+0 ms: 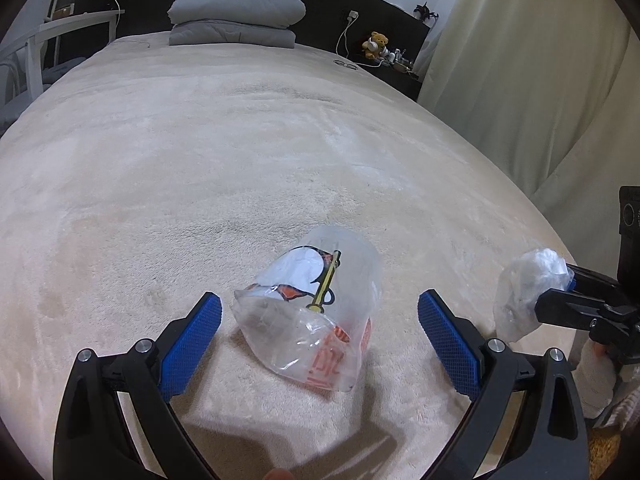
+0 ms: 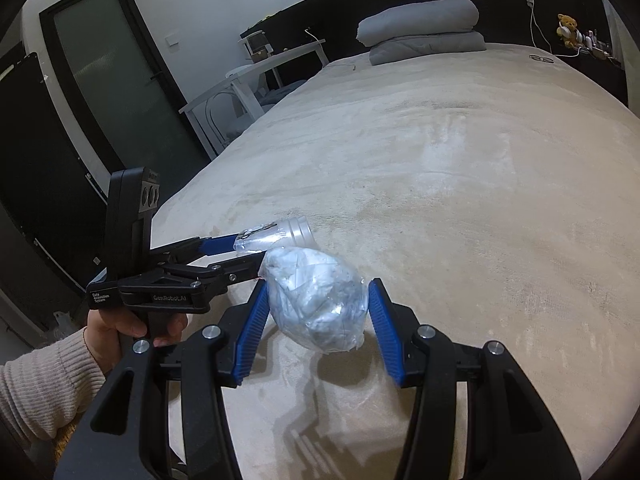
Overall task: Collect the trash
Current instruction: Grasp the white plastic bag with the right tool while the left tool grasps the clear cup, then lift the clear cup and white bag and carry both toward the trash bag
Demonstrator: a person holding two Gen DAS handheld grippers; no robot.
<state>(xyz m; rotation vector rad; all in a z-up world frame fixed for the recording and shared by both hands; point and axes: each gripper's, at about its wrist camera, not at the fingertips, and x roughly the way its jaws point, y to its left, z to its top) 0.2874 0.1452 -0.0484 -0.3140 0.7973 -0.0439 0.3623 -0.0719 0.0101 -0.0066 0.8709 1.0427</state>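
The bed (image 1: 200, 152) under its cream blanket fills my view. On it near my edge lies a clear printed plastic cup (image 1: 308, 316) on its side, long axis running away from me, its crumpled mouth toward me, between the wide-open fingers of my left hand-held gripper (image 1: 320, 332), untouched. My right hand-held gripper (image 2: 316, 308) is partly closed around a crumpled plastic wad (image 2: 316, 304), lifted off the bed.

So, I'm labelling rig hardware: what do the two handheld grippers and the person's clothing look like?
Both the left gripper and right gripper have black angular plastic frames, silver bolts and textured blue finger pads. The left's body carries white lettering. A ribbed beige knit sleeve covers the forearm.
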